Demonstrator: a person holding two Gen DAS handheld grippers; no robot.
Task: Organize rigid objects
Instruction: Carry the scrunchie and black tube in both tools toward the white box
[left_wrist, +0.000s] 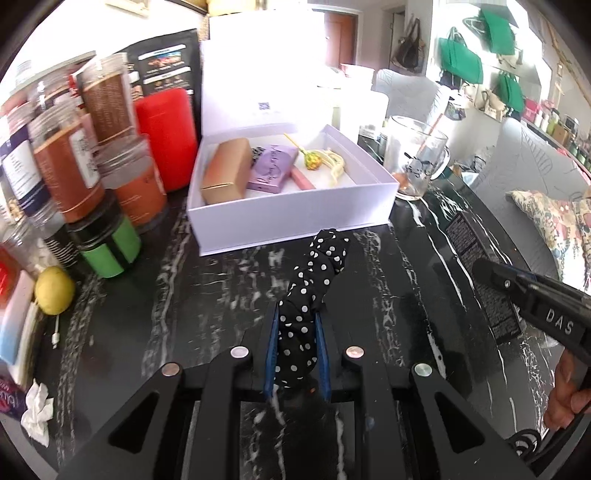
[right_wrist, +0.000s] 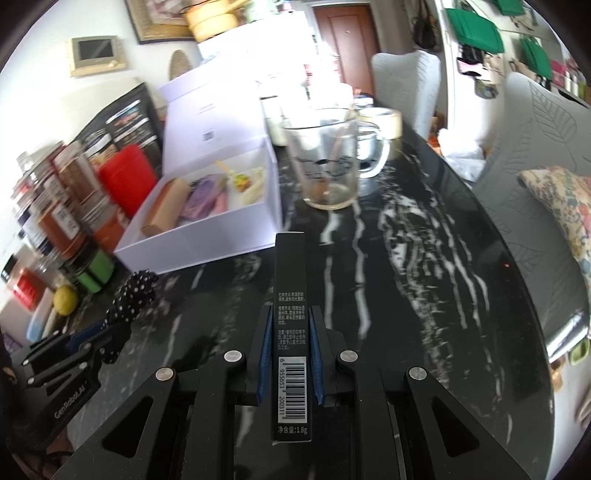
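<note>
Left gripper (left_wrist: 297, 321) clamps polka-dot scrunchie (left_wrist: 314, 291), right gripper (right_wrist: 290, 321) clamps slim black box (right_wrist: 290, 295). Both held above marble table (right_wrist: 406, 258), near open white box (left_wrist: 295, 214) toward table's left edge.

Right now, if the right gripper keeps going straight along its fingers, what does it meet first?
The right gripper is shut on a slim black carton that leads. Straight ahead is bare black marble table, then probably the glass mug; the white box sits just left. Depth unclear.

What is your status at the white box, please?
Left gripper shut on scrunchie. Right gripper shut on black carton. White box open ahead; nothing between.
</note>
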